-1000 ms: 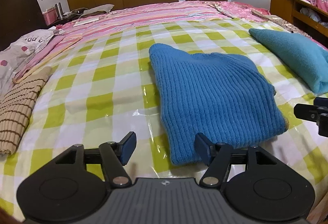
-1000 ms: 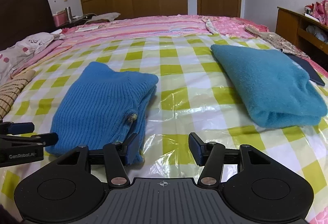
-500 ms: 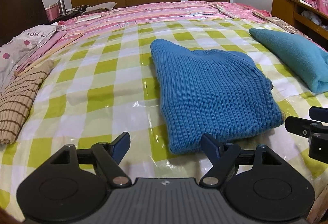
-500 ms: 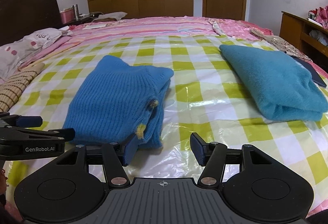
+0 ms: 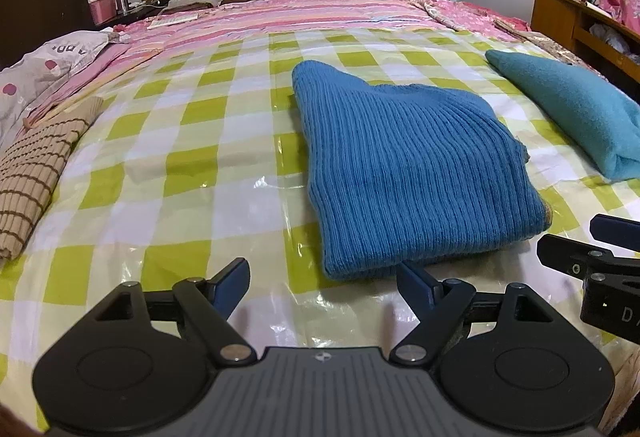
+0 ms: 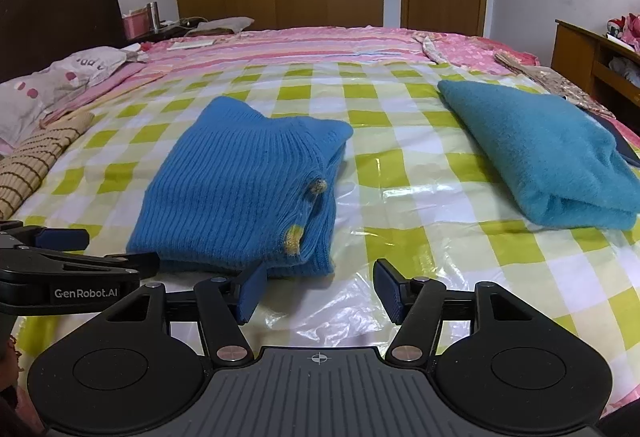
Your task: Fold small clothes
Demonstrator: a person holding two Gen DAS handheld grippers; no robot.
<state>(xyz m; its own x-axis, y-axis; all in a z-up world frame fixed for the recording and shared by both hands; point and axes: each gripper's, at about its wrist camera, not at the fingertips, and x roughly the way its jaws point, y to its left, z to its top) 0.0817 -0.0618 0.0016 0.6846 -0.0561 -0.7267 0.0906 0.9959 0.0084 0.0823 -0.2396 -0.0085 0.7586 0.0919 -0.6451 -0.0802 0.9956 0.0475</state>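
On the checked bed cover point(image 5: 192, 141), both the left gripper point(image 5: 323, 279) and right gripper point(image 6: 318, 287) were opening, nothing between them, folded blue sweater point(image 5: 404, 173) just ahead.

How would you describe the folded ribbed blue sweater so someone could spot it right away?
Find the bed's green-and-white checked cover. The ribbed blue sweater lies folded at its middle, near the front edge. Unlike the fuzzy teal garment on its right, it is corded knit with small yellow marks.

left gripper point(image 5: 322, 279): jaws opening, empty | right gripper point(image 6: 318, 291): jaws opening, empty
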